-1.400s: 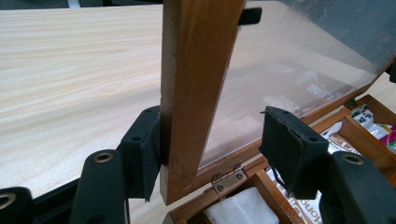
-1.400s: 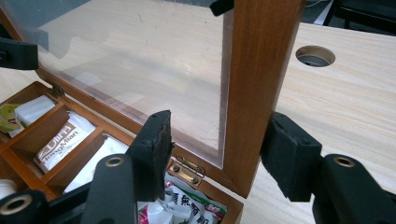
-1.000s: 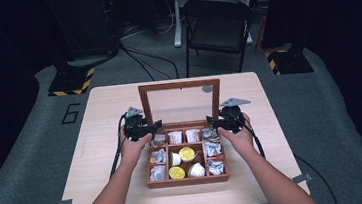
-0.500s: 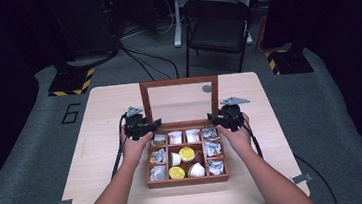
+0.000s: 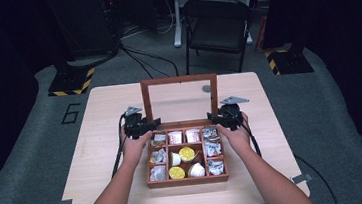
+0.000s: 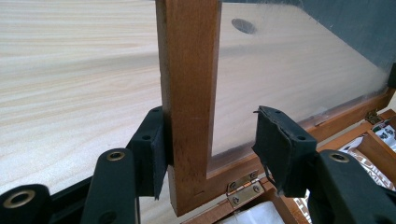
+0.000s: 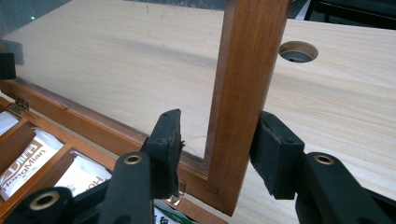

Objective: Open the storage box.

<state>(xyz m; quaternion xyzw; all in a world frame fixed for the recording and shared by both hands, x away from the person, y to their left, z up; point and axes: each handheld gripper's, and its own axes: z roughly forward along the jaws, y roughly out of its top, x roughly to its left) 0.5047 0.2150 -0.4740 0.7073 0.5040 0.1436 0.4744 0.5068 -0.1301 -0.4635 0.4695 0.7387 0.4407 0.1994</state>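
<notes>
A wooden box [image 5: 186,181] sits on the table with its glass lid [image 5: 177,80] standing upright. My left gripper [image 5: 152,123] straddles the lid's left rail [image 6: 189,93] just above the hinge [image 6: 240,186]. Its outer pad [image 6: 152,149] touches the wood, while the inner pad [image 6: 280,149] stands off in front of the glass. Its jaws have just been closing. My right gripper [image 5: 214,116] straddles the right rail [image 7: 247,84] the same way. Here the outer pad [image 7: 275,154] is against the wood, the inner pad [image 7: 166,149] is apart from it, and these jaws have also narrowed.
The box's compartments hold white sachets [image 5: 175,136], foil packets [image 5: 213,149] and small yellow-lidded cups [image 5: 187,154]. A round cable hole [image 7: 298,51] lies in the tabletop behind the lid. A folding chair [image 5: 216,23] stands beyond the far edge of the table.
</notes>
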